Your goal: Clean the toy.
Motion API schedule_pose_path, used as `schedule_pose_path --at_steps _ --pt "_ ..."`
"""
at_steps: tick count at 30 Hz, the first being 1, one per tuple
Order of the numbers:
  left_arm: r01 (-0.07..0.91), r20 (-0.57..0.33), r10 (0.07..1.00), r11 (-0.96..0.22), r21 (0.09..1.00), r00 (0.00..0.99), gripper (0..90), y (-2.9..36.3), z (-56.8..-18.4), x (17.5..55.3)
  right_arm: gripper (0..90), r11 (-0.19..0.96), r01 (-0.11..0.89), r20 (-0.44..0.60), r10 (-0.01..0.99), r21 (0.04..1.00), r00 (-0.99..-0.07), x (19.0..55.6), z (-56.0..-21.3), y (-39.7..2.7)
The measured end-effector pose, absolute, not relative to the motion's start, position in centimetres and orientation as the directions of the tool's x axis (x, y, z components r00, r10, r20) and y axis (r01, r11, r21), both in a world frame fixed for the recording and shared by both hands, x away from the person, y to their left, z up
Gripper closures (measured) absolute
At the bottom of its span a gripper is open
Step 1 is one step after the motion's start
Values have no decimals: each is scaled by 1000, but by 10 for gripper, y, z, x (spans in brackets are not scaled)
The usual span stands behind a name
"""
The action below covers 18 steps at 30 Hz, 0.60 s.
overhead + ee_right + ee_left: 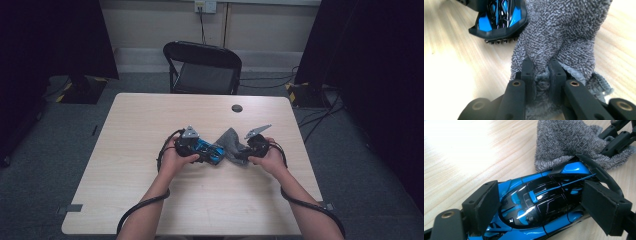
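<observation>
A toy car and a cloth are being held together at the middle of the table.

The left gripper (541,202) is clamping its two padded jaws on the sides of the blue and black toy car (541,205), which is lying on the wooden table (150,120). The right gripper (541,72) is pinching a fold of the grey cloth (564,32) tightly between its jaws, and the cloth is touching the car's end. No container is standing on the table.
</observation>
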<state>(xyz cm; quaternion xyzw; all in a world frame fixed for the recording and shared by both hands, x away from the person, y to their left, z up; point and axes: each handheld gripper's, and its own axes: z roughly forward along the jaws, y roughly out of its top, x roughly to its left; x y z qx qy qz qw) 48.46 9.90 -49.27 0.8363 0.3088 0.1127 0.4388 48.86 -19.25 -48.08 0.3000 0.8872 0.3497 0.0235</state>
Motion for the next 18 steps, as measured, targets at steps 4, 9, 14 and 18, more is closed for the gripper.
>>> schedule_pose_path --at_steps 4,9,14,18 --pt "415 -82 615 -421 806 784 149 99 -493 484 778 577 515 168 547 634 -820 485 -481 -196" --pt "415 -82 615 -421 807 784 149 99 -493 484 777 578 523 174 550 626 -817 481 -479 -200" --pt "416 -82 615 -423 805 784 149 99 -493 485 777 573 528 180 553 627 -813 477 -479 -205" --pt "416 -82 616 -422 806 784 149 99 -493 484 775 564 536 182 563 628 -806 475 -477 -211"
